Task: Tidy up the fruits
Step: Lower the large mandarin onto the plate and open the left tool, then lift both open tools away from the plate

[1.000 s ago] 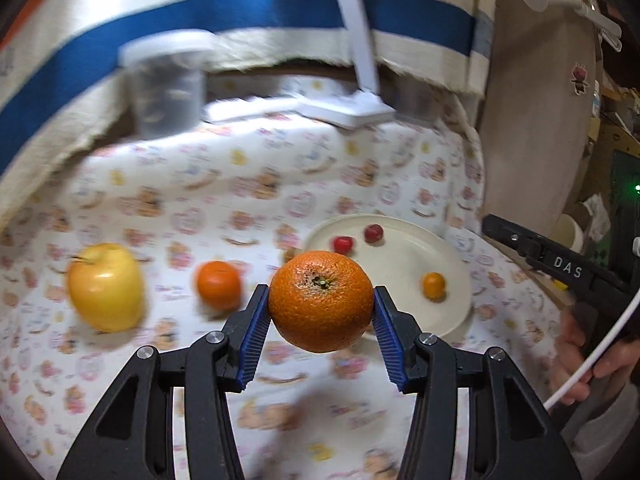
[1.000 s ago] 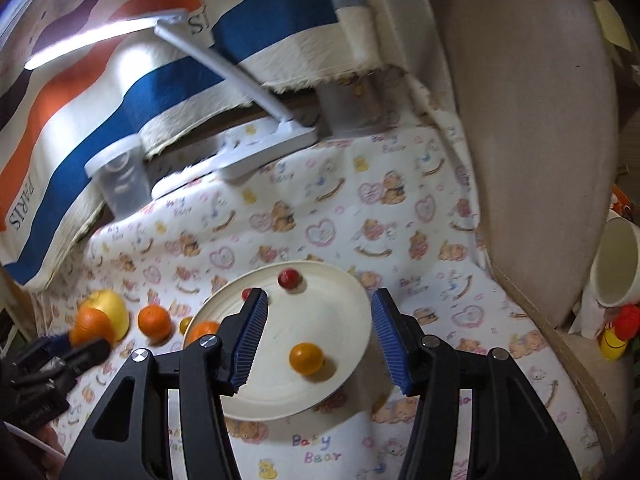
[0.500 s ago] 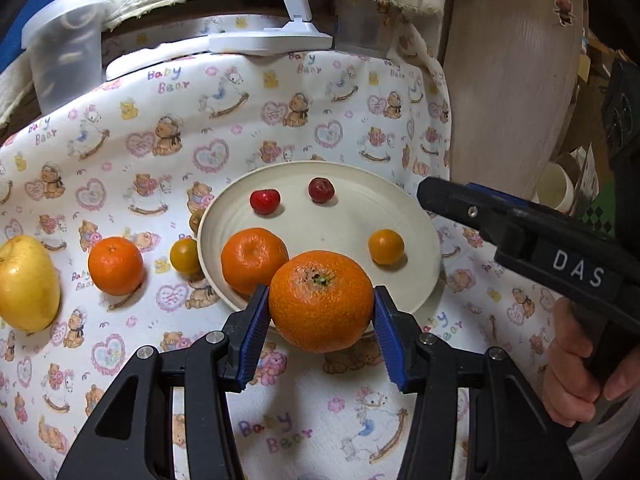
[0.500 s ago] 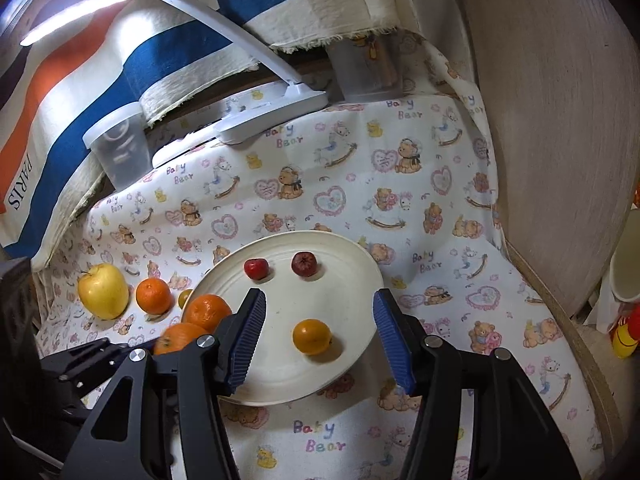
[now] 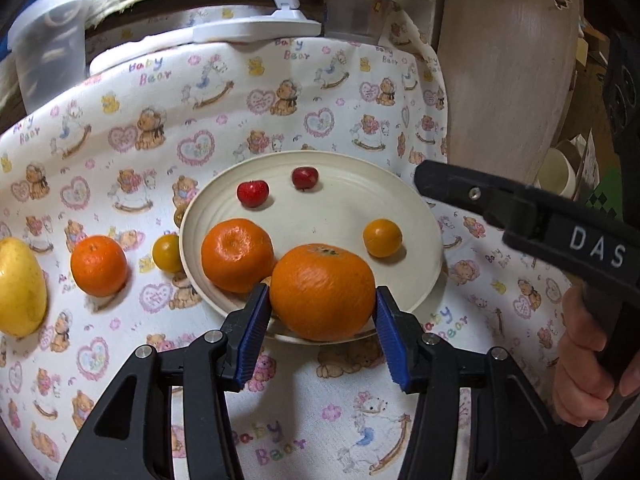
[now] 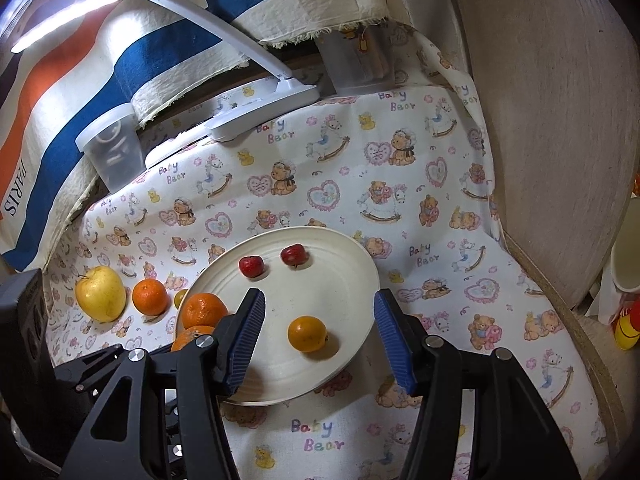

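Note:
A large orange point(image 5: 322, 292) rests on the near rim of the cream plate point(image 5: 340, 216), stem end turned up. My left gripper point(image 5: 320, 294) straddles it with its jaws opening, and the blue pads point(image 5: 256, 320) stand just off the peel. The plate also holds a mandarin point(image 5: 236, 254), a small orange fruit point(image 5: 382, 238) and two red fruits point(image 5: 253, 194). A mandarin point(image 5: 98, 266), a small yellow fruit point(image 5: 168, 253) and a yellow apple point(image 5: 18, 286) lie on the cloth to the left. My right gripper point(image 6: 318, 298) hovers over the plate point(image 6: 340, 280), jaws opening, nothing between them.
A white desk lamp point(image 6: 260, 120) and a clear lidded tub point(image 6: 112, 148) stand at the back, with another clear container point(image 6: 360, 60) beside them. A round wooden board point(image 6: 552, 120) walls off the right side. A hand point(image 5: 580, 360) grips the right tool.
My left gripper carried the large orange rightward and down over the plate. The orange now sits on the plate, rolled stem-up, with the pads slightly off it. The right jaws have widened.

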Demonstrator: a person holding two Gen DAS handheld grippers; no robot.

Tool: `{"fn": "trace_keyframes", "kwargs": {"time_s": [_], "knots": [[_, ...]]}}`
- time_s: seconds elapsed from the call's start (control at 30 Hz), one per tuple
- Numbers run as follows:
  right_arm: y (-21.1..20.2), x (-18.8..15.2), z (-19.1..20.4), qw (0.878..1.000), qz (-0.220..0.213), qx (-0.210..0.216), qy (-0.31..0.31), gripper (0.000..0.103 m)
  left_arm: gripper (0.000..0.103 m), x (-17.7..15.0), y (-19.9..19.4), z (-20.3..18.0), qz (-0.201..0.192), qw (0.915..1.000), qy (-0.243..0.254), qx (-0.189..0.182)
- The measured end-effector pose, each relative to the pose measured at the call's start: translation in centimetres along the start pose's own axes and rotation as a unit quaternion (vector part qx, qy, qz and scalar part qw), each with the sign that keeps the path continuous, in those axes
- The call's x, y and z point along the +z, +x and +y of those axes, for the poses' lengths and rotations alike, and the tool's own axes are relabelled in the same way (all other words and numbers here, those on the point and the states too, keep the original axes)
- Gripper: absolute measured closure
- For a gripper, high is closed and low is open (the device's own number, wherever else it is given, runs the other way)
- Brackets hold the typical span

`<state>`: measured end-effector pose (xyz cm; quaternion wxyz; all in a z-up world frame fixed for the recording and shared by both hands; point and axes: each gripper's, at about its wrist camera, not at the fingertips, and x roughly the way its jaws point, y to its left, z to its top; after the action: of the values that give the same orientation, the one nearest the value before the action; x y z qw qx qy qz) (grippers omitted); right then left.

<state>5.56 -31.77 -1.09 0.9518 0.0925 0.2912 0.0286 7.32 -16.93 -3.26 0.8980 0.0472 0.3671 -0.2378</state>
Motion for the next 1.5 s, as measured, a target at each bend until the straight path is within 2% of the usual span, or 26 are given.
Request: {"fn": "trace_keyframes", "kwargs": {"time_s": [0.07, 0.2, 0.23, 0.6, 0.77, 0.83, 0.9, 1.07, 1.33, 1.5], "knots": [[0.1, 0.0, 0.0, 1.000, 0.003, 0.005, 0.001, 0.041, 0.047, -0.1, -0.1, -0.3, -0.004, 1.0000, 0.006, -0.001], [0.2, -0.1, 0.1, 1.000, 0.003, 0.005, 0.000, 0.041, 0.026, -0.2, -0.3, -0.1, -0.008, 1.0000, -0.002, 0.002], [0.2, -0.1, 0.1, 1.000, 0.004, 0.007, 0.000, 0.041, 0.024, -0.2, -0.5, -0.1, -0.012, 0.9999, -0.005, 0.006], [0.3, 0.0, -0.2, 1.000, 0.003, 0.004, 0.003, 0.039, 0.014, -0.4, -2.2, 0.6, -0.064, 0.9973, -0.020, 0.031], [-0.2, 0.0, -0.1, 1.000, -0.013, -0.003, -0.001, 0.037, 0.013, -0.6, -3.2, 0.4, -0.093, 0.9945, -0.018, 0.045], [-0.5, 0.0, -0.2, 1.000, -0.020, -0.007, -0.001, 0.035, 0.007, -0.7, -3.5, 0.4, -0.101, 0.9935, -0.020, 0.050], [-0.8, 0.1, -0.2, 0.999, -0.029, -0.015, -0.006, 0.030, 0.007, -0.8, -3.8, 0.6, -0.108, 0.9922, -0.027, 0.056], [-1.4, 0.4, -0.4, 0.998, -0.055, -0.040, -0.013, 0.025, 0.007, -1.0, -4.6, 0.7, -0.133, 0.9888, -0.031, 0.059], [-1.5, 0.5, -0.7, 0.997, -0.062, -0.048, -0.010, 0.024, 0.006, -1.4, -5.5, -0.3, -0.163, 0.9845, -0.007, 0.065], [-1.6, 0.5, -0.8, 0.996, -0.066, -0.051, -0.009, 0.019, 0.006, -1.4, -5.6, -0.4, -0.165, 0.9839, -0.006, 0.069]]}}
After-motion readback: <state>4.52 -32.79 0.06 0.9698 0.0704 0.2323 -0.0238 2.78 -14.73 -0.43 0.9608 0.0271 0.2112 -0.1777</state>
